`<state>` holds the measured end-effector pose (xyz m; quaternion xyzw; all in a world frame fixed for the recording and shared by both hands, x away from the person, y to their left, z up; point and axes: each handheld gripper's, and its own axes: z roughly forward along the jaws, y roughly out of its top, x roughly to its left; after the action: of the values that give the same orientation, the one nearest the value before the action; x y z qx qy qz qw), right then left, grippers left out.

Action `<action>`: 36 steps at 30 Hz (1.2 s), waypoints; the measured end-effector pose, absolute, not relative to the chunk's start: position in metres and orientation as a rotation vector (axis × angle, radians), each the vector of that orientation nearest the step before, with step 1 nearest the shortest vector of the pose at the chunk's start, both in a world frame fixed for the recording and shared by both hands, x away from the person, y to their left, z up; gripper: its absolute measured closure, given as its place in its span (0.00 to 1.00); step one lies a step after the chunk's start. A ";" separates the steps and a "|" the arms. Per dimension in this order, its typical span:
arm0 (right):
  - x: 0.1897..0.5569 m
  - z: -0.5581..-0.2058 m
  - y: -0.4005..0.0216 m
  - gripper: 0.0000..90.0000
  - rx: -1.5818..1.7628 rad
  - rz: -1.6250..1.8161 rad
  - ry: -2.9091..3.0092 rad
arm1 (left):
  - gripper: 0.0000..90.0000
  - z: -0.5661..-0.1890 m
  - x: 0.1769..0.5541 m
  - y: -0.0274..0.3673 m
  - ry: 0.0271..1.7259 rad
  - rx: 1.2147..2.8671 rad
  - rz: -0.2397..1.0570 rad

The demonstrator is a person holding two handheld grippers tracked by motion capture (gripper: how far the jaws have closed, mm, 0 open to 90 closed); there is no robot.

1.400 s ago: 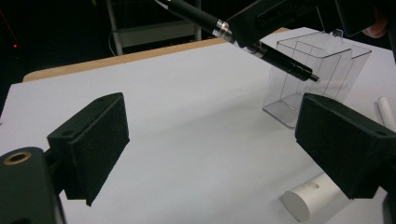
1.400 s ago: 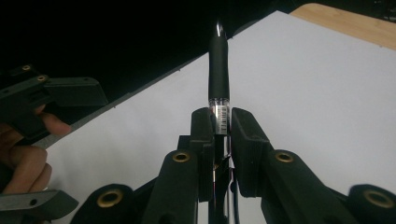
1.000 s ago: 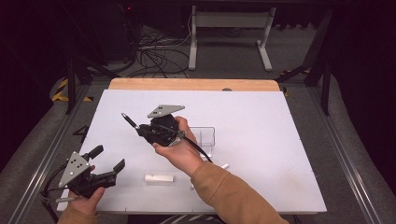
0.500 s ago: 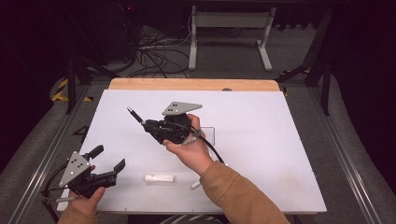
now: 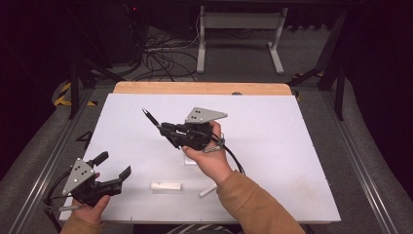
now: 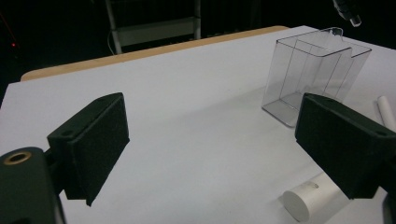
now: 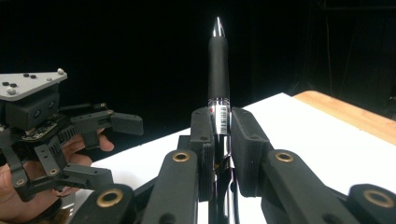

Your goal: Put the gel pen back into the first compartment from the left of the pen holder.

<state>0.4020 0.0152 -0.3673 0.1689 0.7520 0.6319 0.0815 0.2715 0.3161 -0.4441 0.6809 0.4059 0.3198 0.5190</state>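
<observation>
My right tool (image 5: 163, 127) is clamped on the pen (image 5: 151, 118), long axis pointing up-left off the desk (image 5: 292, 146), clear box (image 6: 310, 74) sits just under/behind my hand, left tool (image 5: 113, 169) idles open further away nr the white tubes (image 5: 165, 186)

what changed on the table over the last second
The right hand-held gripper, shut on the pen, moved up the high view, away from the person and a little to the right; the pen stayed clamped, tip pointing to the upper left. The left hand-held gripper kept still, jaws open, at the near left corner. The clear container and the white cylinder lie as before.
</observation>
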 end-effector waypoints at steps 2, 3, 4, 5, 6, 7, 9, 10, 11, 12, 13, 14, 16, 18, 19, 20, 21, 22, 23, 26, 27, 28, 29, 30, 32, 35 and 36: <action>0.402 -0.369 0.011 0.89 0.515 1.900 2.222 | 0.12 -0.444 0.272 0.316 0.974 1.633 0.767; 0.402 -0.370 0.010 0.89 0.520 1.905 2.214 | 0.12 -0.444 0.272 0.316 0.974 1.633 0.767; 0.402 -0.371 0.008 0.89 0.525 1.910 2.204 | 0.12 -0.444 0.271 0.316 0.974 1.633 0.767; 0.402 -0.372 0.006 0.89 0.530 1.916 2.189 | 0.12 -0.444 0.271 0.316 0.974 1.634 0.768; 0.403 -0.373 0.004 0.89 0.539 1.915 2.182 | 0.12 -0.444 0.271 0.316 0.974 1.634 0.767; 0.403 -0.374 0.002 0.89 0.547 1.915 2.175 | 0.12 -0.444 0.271 0.316 0.974 1.634 0.767; 0.404 -0.376 -0.001 0.89 0.559 1.929 2.150 | 0.12 -0.444 0.271 0.316 0.974 1.635 0.767; 0.405 -0.377 -0.003 0.89 0.561 1.926 2.146 | 0.12 -0.444 0.271 0.316 0.974 1.636 0.768; 0.405 -0.377 -0.004 0.89 0.563 1.922 2.141 | 0.12 -0.444 0.271 0.316 0.974 1.635 0.768; 0.406 -0.378 -0.006 0.89 0.568 1.920 2.135 | 0.12 -0.444 0.271 0.315 0.974 1.636 0.768; 0.407 -0.379 -0.007 0.89 0.573 1.920 2.129 | 0.12 -0.444 0.271 0.315 0.975 1.636 0.768; 0.407 -0.380 -0.008 0.89 0.577 1.917 2.125 | 0.12 -0.444 0.271 0.315 0.974 1.636 0.768; 0.408 -0.383 -0.011 0.89 0.581 1.912 2.116 | 0.12 -0.444 0.271 0.315 0.975 1.637 0.769; 0.410 -0.385 -0.013 0.89 0.586 1.905 2.108 | 0.12 -0.444 0.271 0.315 0.976 1.639 0.769; 0.410 -0.386 -0.014 0.89 0.589 1.903 2.104 | 0.12 -0.444 0.271 0.315 0.975 1.636 0.769; 0.411 -0.387 -0.015 0.89 0.594 1.901 2.097 | 0.12 -0.444 0.271 0.315 0.975 1.636 0.768; 0.412 -0.388 -0.017 0.89 0.600 1.903 2.091 | 0.12 -0.444 0.271 0.315 0.974 1.636 0.768; 0.413 -0.388 -0.018 0.89 0.605 1.903 2.089 | 0.12 -0.444 0.271 0.315 0.975 1.636 0.769; 0.414 -0.389 -0.019 0.89 0.607 1.897 2.086 | 0.12 -0.444 0.271 0.315 0.975 1.637 0.769; 0.415 -0.392 -0.021 0.89 0.610 1.888 2.077 | 0.12 -0.444 0.271 0.315 0.975 1.638 0.769; 0.416 -0.393 -0.021 0.89 0.613 1.886 2.075 | 0.12 -0.444 0.271 0.315 0.976 1.638 0.770; 0.416 -0.394 -0.021 0.89 0.615 1.882 2.074 | 0.12 -0.444 0.271 0.315 0.976 1.639 0.770; 0.417 -0.395 -0.021 0.89 0.616 1.877 2.073 | 0.12 -0.444 0.271 0.315 0.976 1.639 0.770; 0.417 -0.396 -0.021 0.89 0.615 1.874 2.070 | 0.12 -0.444 0.271 0.315 0.976 1.639 0.770; 0.418 -0.398 -0.021 0.89 0.616 1.868 2.069 | 0.12 -0.444 0.271 0.315 0.975 1.638 0.770; 0.419 -0.400 -0.020 0.89 0.612 1.857 2.063 | 0.12 -0.444 0.271 0.315 0.976 1.638 0.771; 0.419 -0.401 -0.020 0.89 0.616 1.856 2.062 | 0.12 -0.444 0.271 0.315 0.976 1.639 0.771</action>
<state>0.4188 -0.0196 -0.4013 0.2142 0.7174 0.6459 0.1492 0.2714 0.3153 -0.4442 0.6825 0.4062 0.3210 0.5159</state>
